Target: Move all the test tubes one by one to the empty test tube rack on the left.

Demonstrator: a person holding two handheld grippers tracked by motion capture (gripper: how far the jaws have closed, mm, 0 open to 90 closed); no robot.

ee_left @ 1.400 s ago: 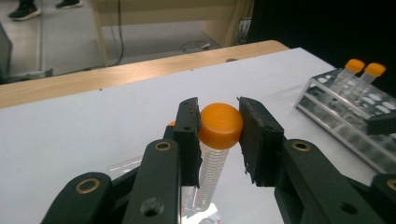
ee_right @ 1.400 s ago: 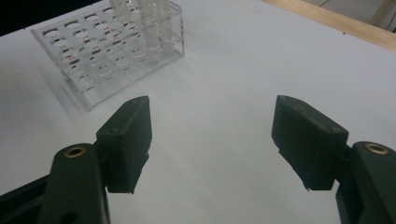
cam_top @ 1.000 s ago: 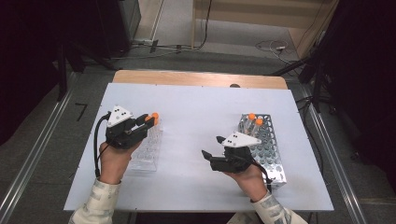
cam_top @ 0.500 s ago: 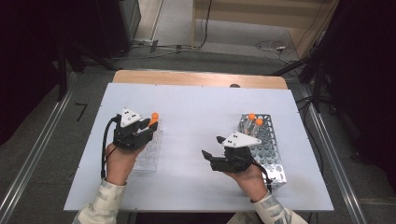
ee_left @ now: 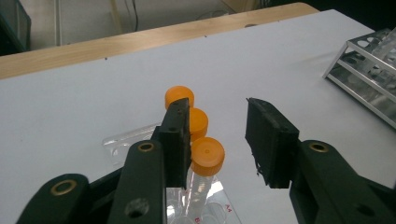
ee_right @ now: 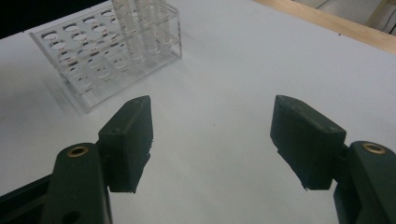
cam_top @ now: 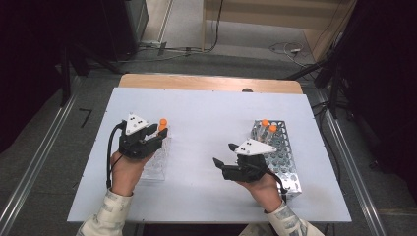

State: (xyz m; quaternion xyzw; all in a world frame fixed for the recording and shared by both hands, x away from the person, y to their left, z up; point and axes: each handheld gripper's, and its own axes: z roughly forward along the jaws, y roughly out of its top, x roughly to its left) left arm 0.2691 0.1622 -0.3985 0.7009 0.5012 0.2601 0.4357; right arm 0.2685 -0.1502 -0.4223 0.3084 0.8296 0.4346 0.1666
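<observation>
Your left hand-held gripper point(ee_left: 217, 140) is open over the clear plastic rack point(cam_top: 156, 160). The nearest orange-capped tube point(ee_left: 207, 156) stands just beside its left jaw, in a row with two more. Your right hand-held gripper point(ee_right: 212, 140) is open too, above the bare white worktop point(cam_top: 206, 123). The metal rack point(cam_top: 280, 157) holds two orange-capped tubes.

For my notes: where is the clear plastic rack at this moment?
In the high view the clear plastic rack stands on the table's left side, under the open left claw, holding orange-capped tubes.
</observation>
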